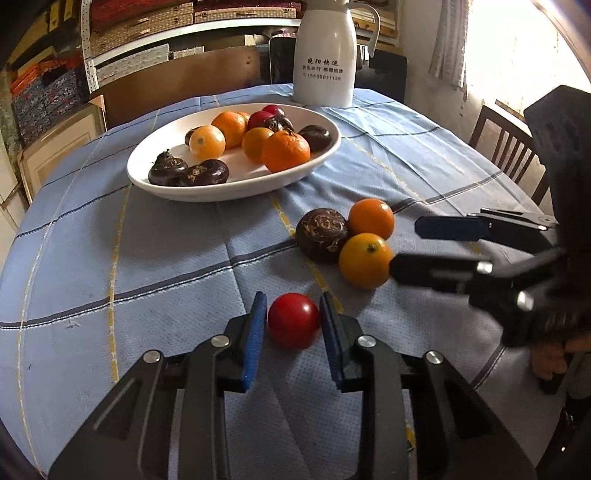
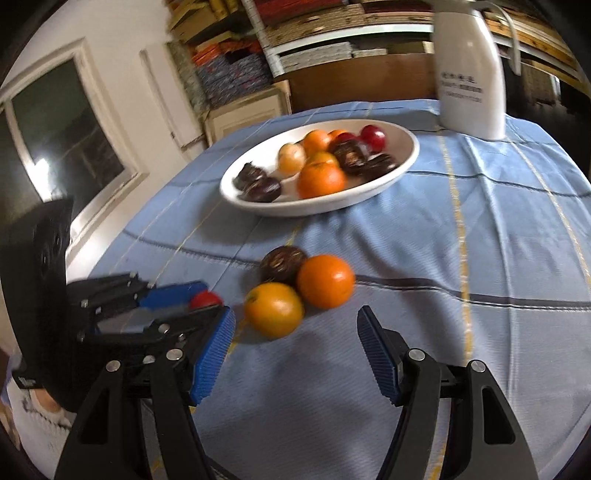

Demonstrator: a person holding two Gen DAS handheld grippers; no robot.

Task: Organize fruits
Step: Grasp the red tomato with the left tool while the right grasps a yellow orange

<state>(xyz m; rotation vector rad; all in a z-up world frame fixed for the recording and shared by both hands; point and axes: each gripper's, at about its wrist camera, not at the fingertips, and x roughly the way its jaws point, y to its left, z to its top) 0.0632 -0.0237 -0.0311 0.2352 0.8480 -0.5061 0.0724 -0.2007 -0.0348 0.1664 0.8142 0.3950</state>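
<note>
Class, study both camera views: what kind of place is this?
Probably a home dining room doubling as storage: a clothed table with a fruit plate, a white thermos jug, a wooden chair, and box-filled shelves.

Free room and obstacles on the blue tablecloth (image 1: 147, 266).
The left gripper (image 1: 293, 314) stands with jaws apart around the red fruit (image 1: 293, 320), bare cloth to its left. To its right, three touching fruits (image 1: 345, 240) block the way, the right gripper (image 1: 404, 245) just beside them. The filled white dish (image 1: 229, 184) and white jug (image 1: 325, 55) close the far side.
</note>
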